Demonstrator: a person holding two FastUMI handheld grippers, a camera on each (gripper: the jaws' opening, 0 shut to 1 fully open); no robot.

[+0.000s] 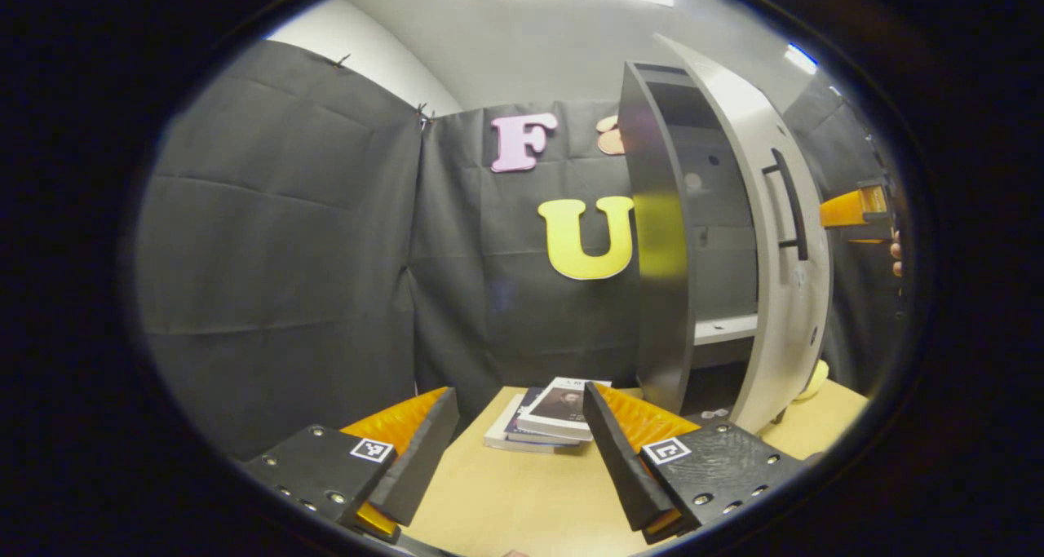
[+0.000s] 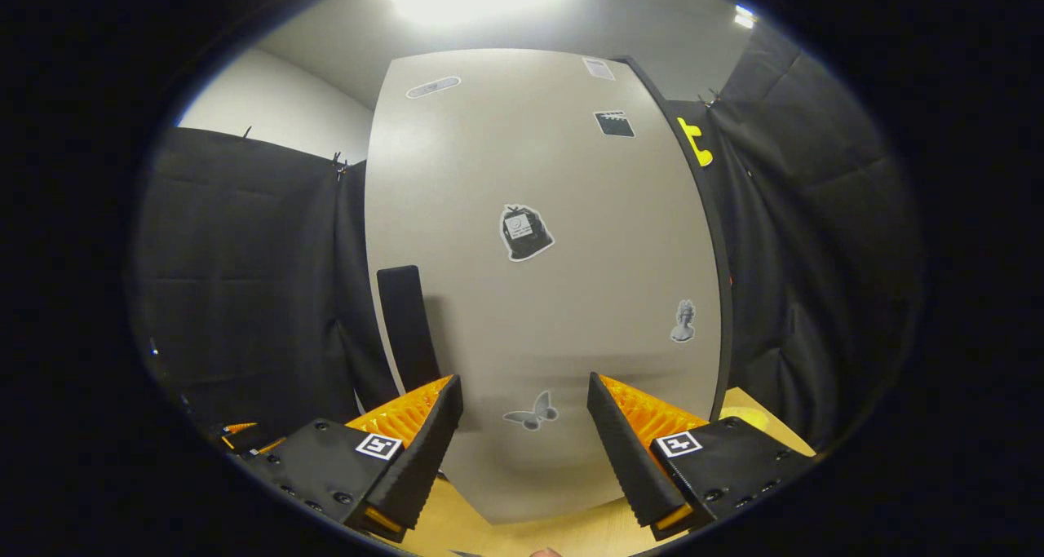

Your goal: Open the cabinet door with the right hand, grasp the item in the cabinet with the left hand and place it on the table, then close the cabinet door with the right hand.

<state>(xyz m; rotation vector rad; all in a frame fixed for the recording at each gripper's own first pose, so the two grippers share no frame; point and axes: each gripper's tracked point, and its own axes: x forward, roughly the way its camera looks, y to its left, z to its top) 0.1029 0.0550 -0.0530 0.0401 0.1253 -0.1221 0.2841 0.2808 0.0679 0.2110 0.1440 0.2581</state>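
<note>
- left gripper (image 1: 522,451): jaws spread wide, holding nothing, level above the table (image 1: 522,500), facing the books (image 1: 545,420).
- right gripper (image 2: 526,443): jaws spread wide, empty, facing the cabinet door (image 2: 538,296).

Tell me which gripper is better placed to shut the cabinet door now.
Right: the right gripper faces the door squarely, open, beside its handle. The left gripper hangs open over the table, the books already out.
</note>
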